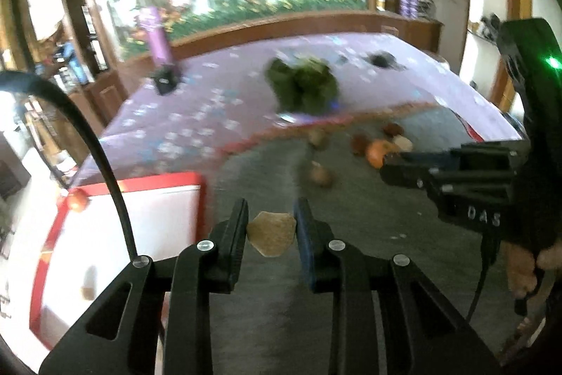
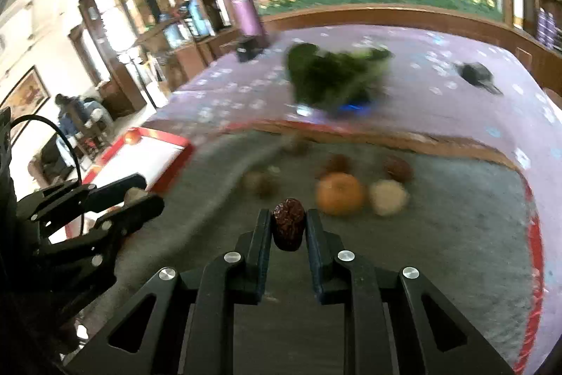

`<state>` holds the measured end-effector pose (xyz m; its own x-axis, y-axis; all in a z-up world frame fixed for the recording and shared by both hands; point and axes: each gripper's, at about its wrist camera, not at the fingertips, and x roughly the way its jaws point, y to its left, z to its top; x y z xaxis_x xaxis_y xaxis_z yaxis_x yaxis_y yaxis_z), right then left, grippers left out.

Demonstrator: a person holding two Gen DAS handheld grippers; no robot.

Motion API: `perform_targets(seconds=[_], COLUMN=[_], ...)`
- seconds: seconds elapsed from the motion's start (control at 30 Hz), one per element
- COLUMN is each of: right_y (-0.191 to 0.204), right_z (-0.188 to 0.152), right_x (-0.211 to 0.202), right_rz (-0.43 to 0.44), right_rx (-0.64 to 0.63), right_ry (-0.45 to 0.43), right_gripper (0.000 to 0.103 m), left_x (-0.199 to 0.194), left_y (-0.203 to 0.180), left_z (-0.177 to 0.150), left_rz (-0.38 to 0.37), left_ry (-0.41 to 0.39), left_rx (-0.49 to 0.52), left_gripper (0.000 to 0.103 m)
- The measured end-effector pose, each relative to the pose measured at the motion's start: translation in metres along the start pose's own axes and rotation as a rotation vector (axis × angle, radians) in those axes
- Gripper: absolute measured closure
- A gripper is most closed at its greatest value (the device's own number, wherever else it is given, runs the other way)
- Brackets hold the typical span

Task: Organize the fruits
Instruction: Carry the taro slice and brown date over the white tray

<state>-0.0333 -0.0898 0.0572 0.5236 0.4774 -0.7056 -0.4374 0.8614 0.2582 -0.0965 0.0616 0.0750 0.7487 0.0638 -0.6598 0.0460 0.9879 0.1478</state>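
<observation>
While L gripper [image 1: 270, 227] clamps a tan nut [image 1: 270, 233], R gripper [image 2: 288, 224] clamps a red date [image 2: 288, 223] w/ 2 pads

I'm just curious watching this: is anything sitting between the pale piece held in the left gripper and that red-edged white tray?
Nothing visible does. The left gripper is shut on the pale piece, and only bare grey mat lies between it and the red-edged tray. A small red fruit sits at the tray's far corner.

- The tray [image 2: 140, 160] lay left of the mat [image 2: 439, 252], on the table [image 2: 456, 115].
- The fruits [image 2: 339, 194] sat on the mat.
- The leafy bunch [image 2: 330, 76] lay behind them.
</observation>
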Motion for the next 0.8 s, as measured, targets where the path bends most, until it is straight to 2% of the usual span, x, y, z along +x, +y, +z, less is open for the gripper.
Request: perform_targets(seconds=[0.33, 0.53, 0.8], right_y=[0.097, 0.147, 0.186], right_z=[0.021, 0.017, 0.001], right_x=[0.015, 0.046, 0.077], right_rz=[0.150, 0.224, 0.254], right_rx=[-0.087, -0.111, -0.144], right_ry=[-0.046, 0.018, 0.088], right_gripper=[0.084, 0.084, 0.084], left_x=[-0.025, -0.029, -0.021], left_y=[0.076, 0.111, 0.140], left_z=[-0.018, -0.036, -0.057], left_rz=[0.183, 0.247, 0.298], left_ry=[-0.064, -0.058, -0.023], left_rx=[-0.105, -0.163, -0.211], left_gripper=[0.079, 0.079, 0.079])
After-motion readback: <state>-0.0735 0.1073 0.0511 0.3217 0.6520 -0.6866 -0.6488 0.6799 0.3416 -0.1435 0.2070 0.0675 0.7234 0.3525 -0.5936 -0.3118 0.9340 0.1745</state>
